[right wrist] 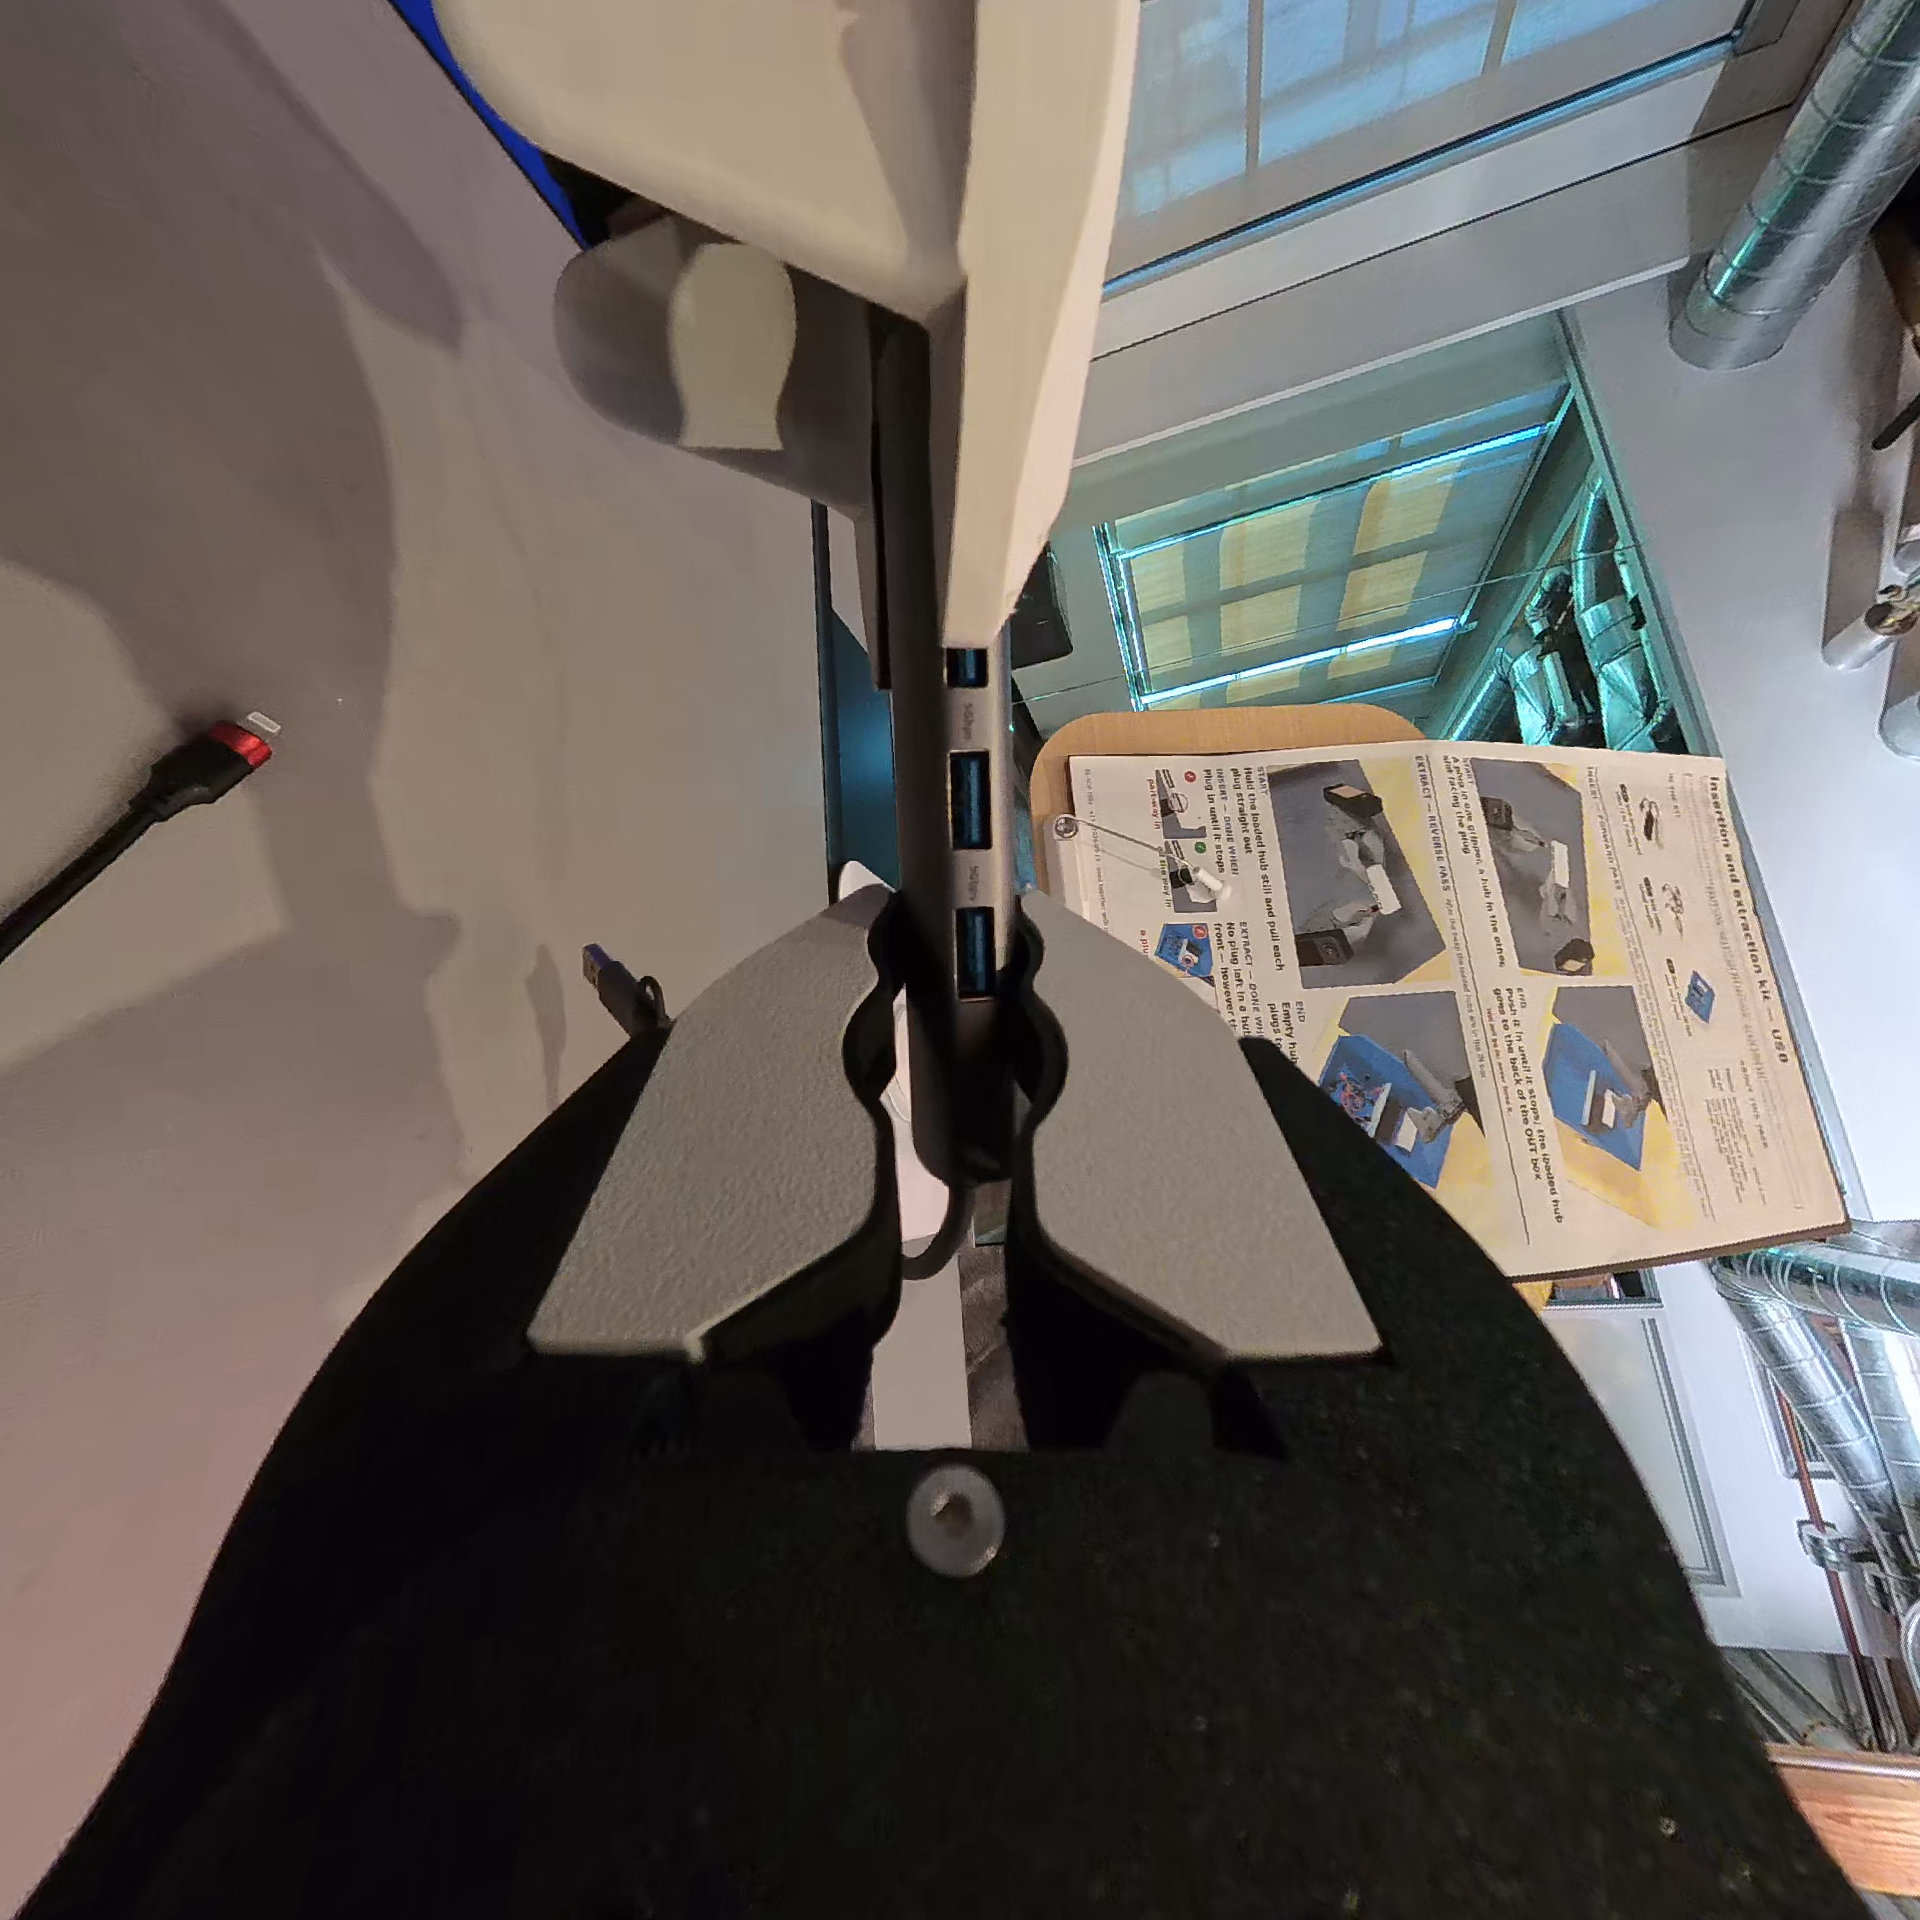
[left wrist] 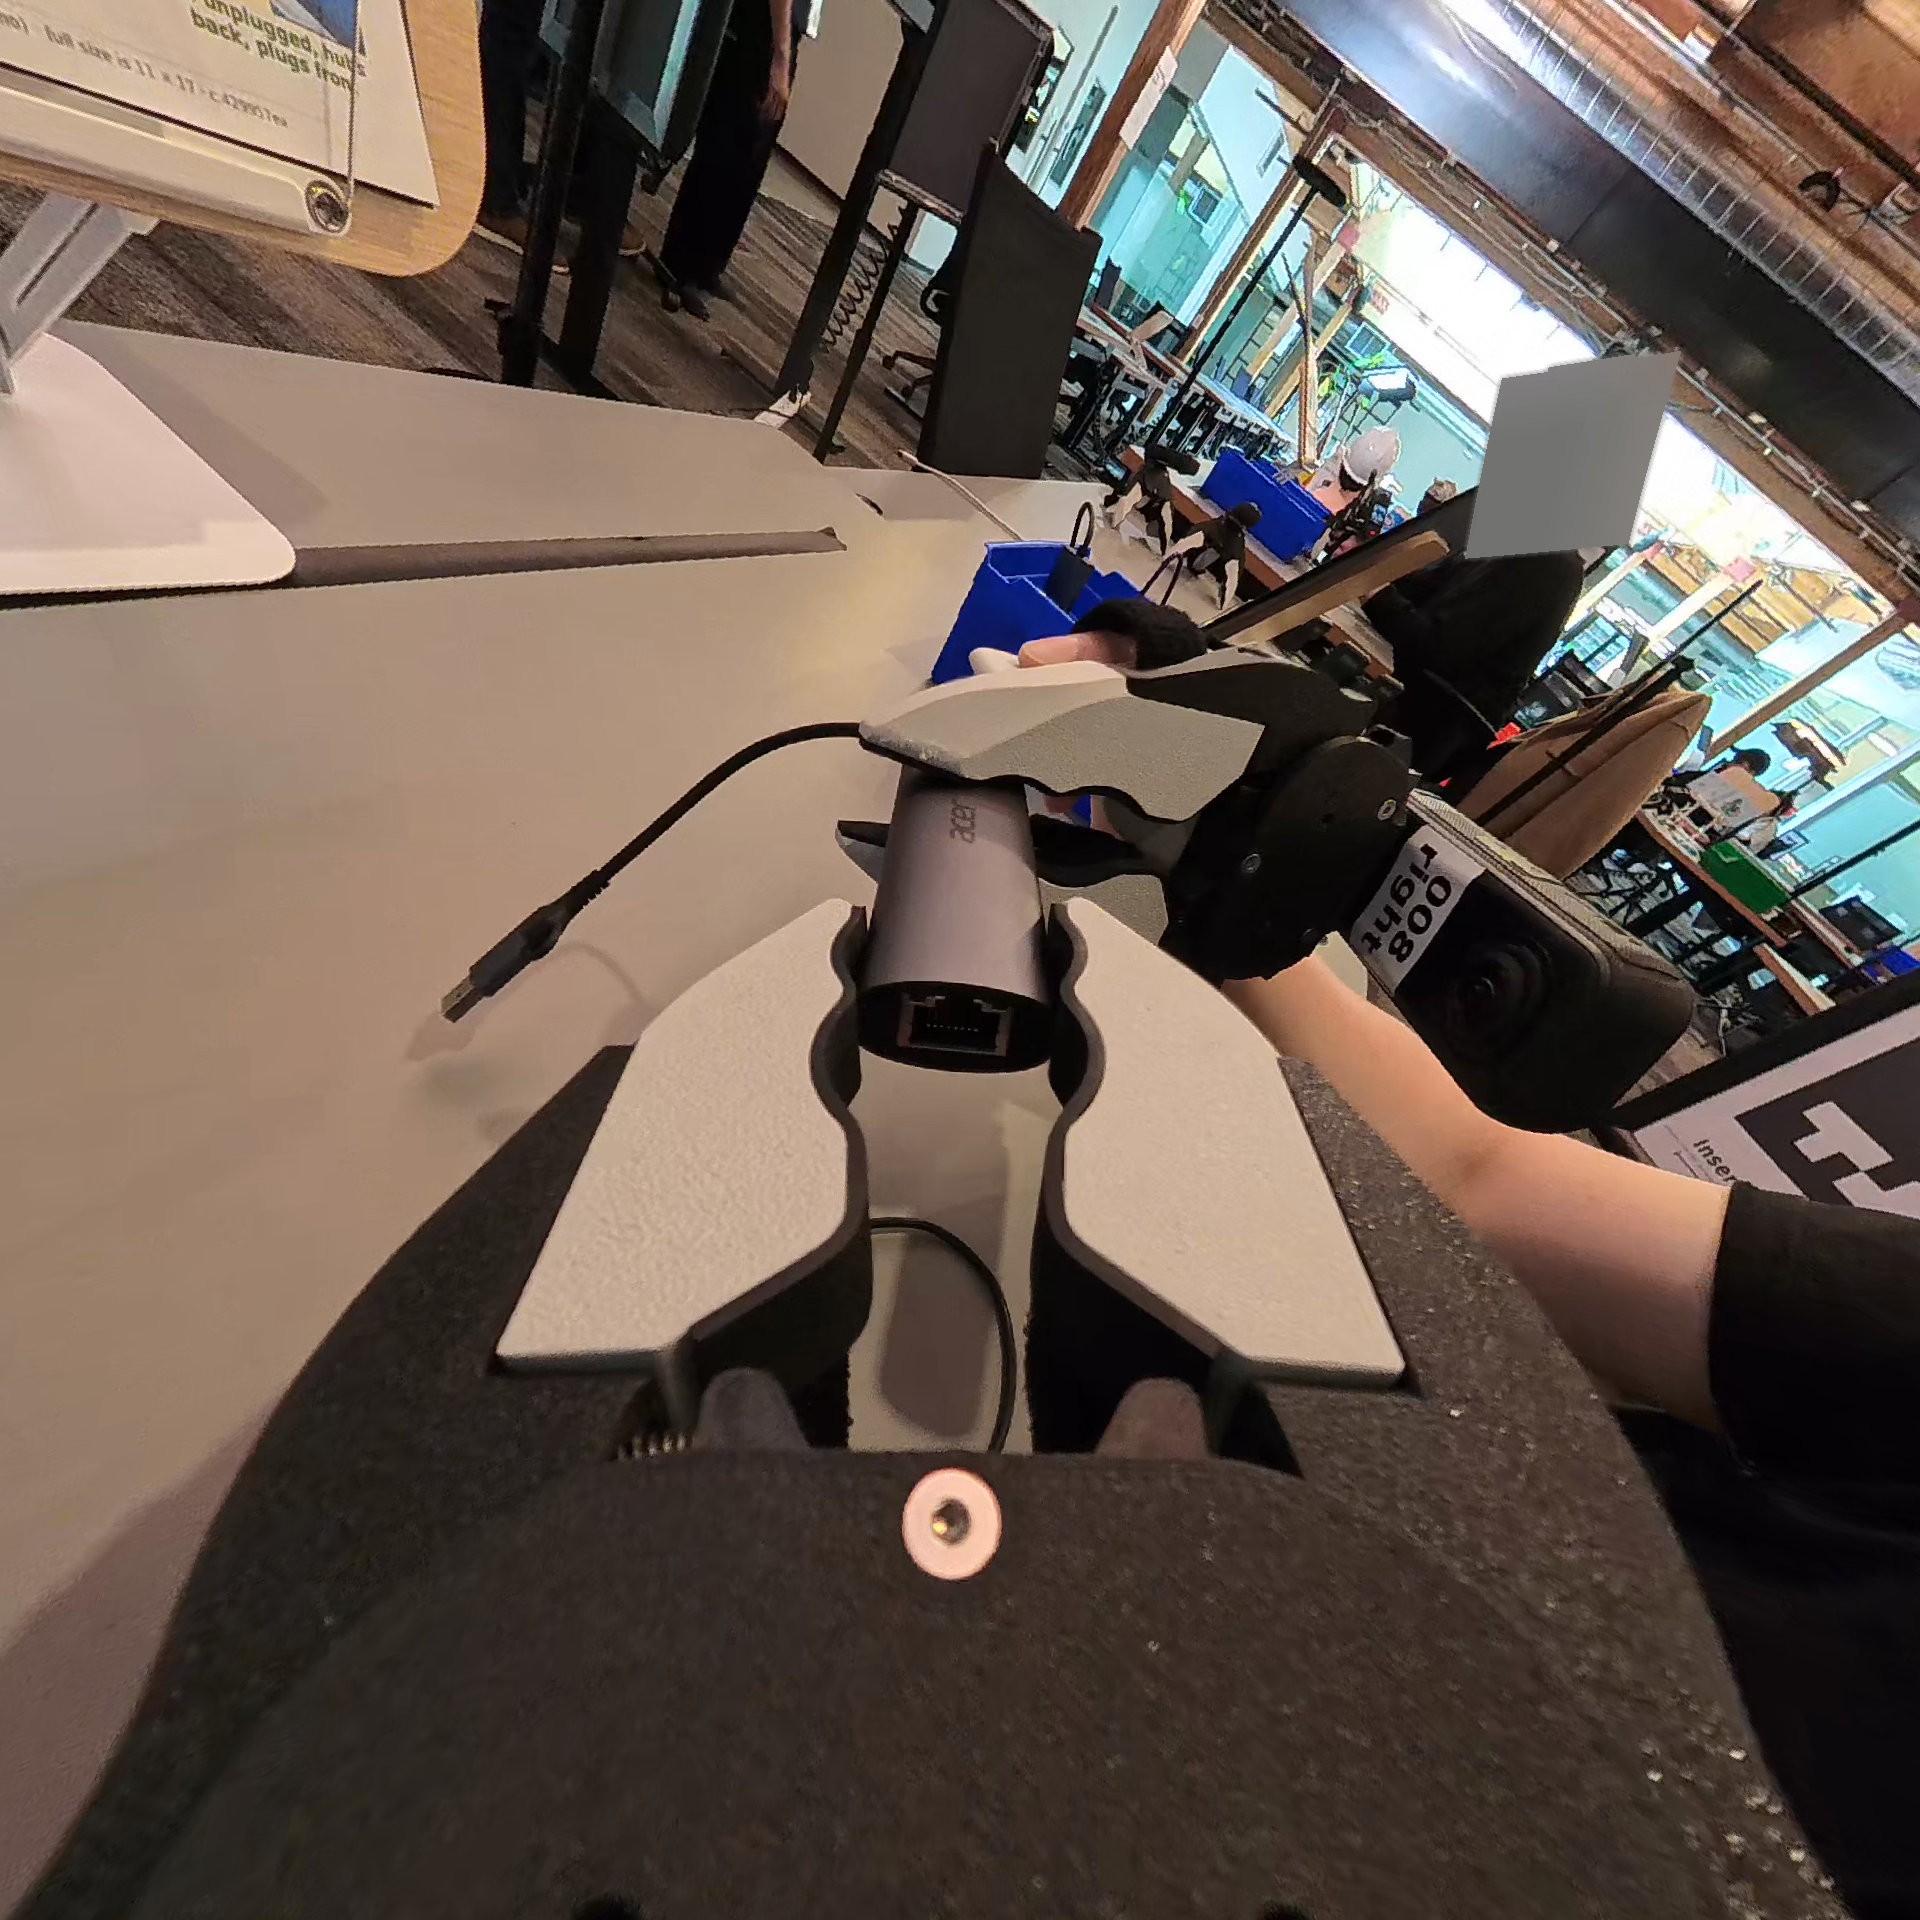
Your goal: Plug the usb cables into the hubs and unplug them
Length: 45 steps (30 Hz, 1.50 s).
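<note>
A: Listing item one: left hand-held gripper point(left wrist: 951, 961). Its two grey fingers are closing on the near end of the grey hub point(left wrist: 961, 914), the end with the network socket facing the camera.

B: Noting item two: right hand-held gripper point(right wrist: 951, 987). Its fingers are pinching the same hub point(right wrist: 951, 831) at the opposite end, narrow side on, so both grippers are holding it at once above the bench point(left wrist: 416, 727).

A: In the left wrist view the right hand-held gripper point(left wrist: 935, 774) is reaching in from the right, one finger lying across the top of the hub, one beneath it.

B: Item three: three blue ports point(right wrist: 974, 805) are showing in a row along the hub's edge, all of them unoccupied. The left gripper's pale finger is covering the hub's far part in my view.

A: Item four: the hub's own black cable point(left wrist: 665, 821) is arcing away to the left, its metal plug point(left wrist: 473, 992) hanging free just over the bench.

B: Item five: a black cable with a red-collared plug point(right wrist: 234, 743) is lying on the bench point(right wrist: 468, 520), well apart from the hub. A blue-tipped plug point(right wrist: 608, 977) is peeking out beside my left finger.

A: Item six: a blue bin point(left wrist: 997, 613) is sitting beyond the hub.

B: Item seven: a printed instruction sheet point(right wrist: 1455, 997) is standing on a wooden board to the right.
</note>
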### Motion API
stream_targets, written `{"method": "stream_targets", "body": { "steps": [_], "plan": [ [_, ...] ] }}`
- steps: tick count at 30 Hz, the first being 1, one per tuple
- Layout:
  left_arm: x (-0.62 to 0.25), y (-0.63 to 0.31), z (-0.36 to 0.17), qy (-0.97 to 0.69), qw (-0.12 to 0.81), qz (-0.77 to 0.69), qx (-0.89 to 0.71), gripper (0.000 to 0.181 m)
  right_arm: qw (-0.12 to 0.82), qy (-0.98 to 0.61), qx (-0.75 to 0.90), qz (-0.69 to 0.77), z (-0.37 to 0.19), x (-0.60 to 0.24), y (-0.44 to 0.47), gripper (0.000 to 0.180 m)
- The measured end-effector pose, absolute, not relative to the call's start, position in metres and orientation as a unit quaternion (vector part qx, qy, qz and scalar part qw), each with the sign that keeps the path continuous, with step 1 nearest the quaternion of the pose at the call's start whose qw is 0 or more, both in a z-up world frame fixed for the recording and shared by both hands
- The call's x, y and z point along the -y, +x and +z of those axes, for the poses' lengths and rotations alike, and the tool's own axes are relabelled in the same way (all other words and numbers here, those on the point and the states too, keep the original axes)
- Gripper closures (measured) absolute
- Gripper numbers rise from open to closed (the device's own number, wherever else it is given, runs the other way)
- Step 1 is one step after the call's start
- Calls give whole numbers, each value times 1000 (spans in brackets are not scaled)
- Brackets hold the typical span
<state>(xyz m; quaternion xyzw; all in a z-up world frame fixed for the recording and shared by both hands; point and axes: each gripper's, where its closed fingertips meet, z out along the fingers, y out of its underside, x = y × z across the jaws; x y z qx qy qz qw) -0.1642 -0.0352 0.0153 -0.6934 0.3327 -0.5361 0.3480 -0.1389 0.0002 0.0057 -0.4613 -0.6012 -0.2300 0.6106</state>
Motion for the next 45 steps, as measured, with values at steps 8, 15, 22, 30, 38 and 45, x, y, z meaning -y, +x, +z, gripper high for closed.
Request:
{"method": "stream_targets", "body": {
  "steps": [8,15,22,30,38,45],
  "plan": [
    [33,-168,14,-690,350,-543,-327,148,644,-440,580,-236,11,-2,-141,155],
    [30,-181,16,-689,359,-545,-315,148,652,-473,556,-207,8,-6,-134,134],
    [8,-216,17,-698,398,-525,-281,148,671,-513,516,-146,18,8,-123,131],
    [-17,-260,17,-710,467,-457,-263,148,532,-651,534,91,-52,79,-166,135],
    [-17,-269,15,-706,468,-467,-252,148,431,-609,648,152,-126,148,-229,151],
    [-8,-264,14,-702,463,-474,-263,148,422,-628,638,139,-136,139,-235,156]
  ]
}}
